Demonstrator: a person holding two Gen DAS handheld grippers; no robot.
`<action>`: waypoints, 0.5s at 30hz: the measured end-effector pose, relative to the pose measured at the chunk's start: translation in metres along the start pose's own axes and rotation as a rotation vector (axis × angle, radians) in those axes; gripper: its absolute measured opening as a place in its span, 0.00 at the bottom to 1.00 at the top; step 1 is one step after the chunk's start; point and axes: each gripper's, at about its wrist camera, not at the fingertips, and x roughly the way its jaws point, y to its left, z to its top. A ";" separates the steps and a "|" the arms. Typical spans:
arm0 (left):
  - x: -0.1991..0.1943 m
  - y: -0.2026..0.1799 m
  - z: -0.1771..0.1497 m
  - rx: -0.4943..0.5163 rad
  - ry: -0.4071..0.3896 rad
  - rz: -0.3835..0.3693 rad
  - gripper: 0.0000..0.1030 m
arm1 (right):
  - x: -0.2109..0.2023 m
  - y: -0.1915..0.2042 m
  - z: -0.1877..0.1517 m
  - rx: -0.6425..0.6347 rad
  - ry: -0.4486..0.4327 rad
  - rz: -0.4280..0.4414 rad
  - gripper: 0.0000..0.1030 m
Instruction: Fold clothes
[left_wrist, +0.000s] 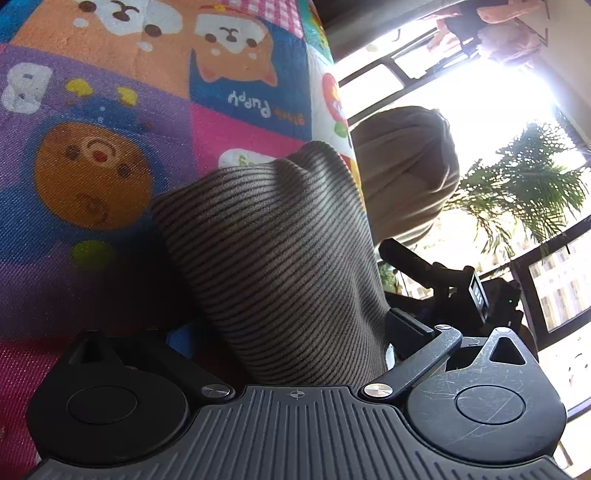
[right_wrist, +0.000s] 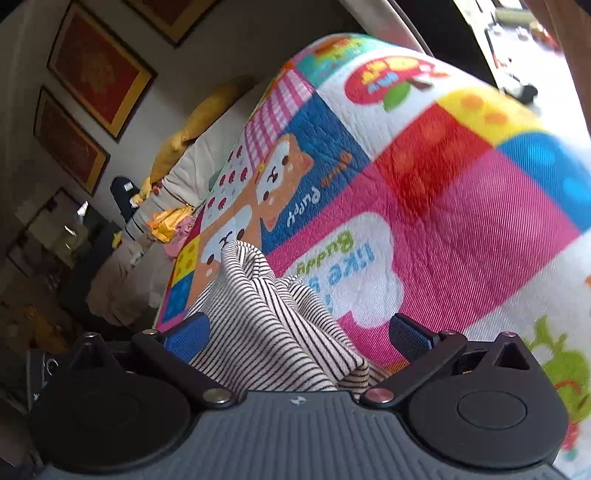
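Covering nearly everything beneath me is a bright patchwork cartoon-print quilt (right_wrist: 461, 192), with orange puppy faces, pink and blue squares and a white cloud patch with lettering; in my left wrist view the same quilt (left_wrist: 92, 155) fills the left and far side. Bunched on it lies the black-and-white fine-striped knit garment (right_wrist: 273, 332), which rises in a rumpled fold between my right fingers and reaches toward the far puppy patch. From my left camera the striped garment (left_wrist: 280, 258) stands up as a tall shaded hump, running from the near edge of my tool away across the quilt.

My right claw (right_wrist: 299, 334) has its blue-padded fingers spread wide apart, the cloth lying loosely between them; whether either pad touches it I cannot tell. My left claw (left_wrist: 295, 332) shows only its right finger (left_wrist: 410, 328) clearly, pressed against the garment's right edge; the left finger is hidden behind the cloth, so I cannot tell whether the jaws are clamped on it.

Beyond the quilt's right edge in the left view are a beige folded cloth heap (left_wrist: 406, 173) and a bright window with palm fronds (left_wrist: 524, 184). On the far left wall in the right view hang red gold-framed pictures (right_wrist: 96, 70).
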 end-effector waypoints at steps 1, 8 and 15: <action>0.000 0.001 0.001 -0.001 0.003 -0.002 0.99 | 0.004 -0.005 -0.006 0.051 0.014 0.037 1.00; -0.019 0.021 0.014 -0.006 -0.005 -0.004 0.99 | 0.002 0.017 -0.051 0.080 0.034 0.115 1.00; -0.053 0.036 0.022 0.069 0.032 0.050 0.99 | 0.000 0.083 -0.097 -0.161 0.155 0.175 1.00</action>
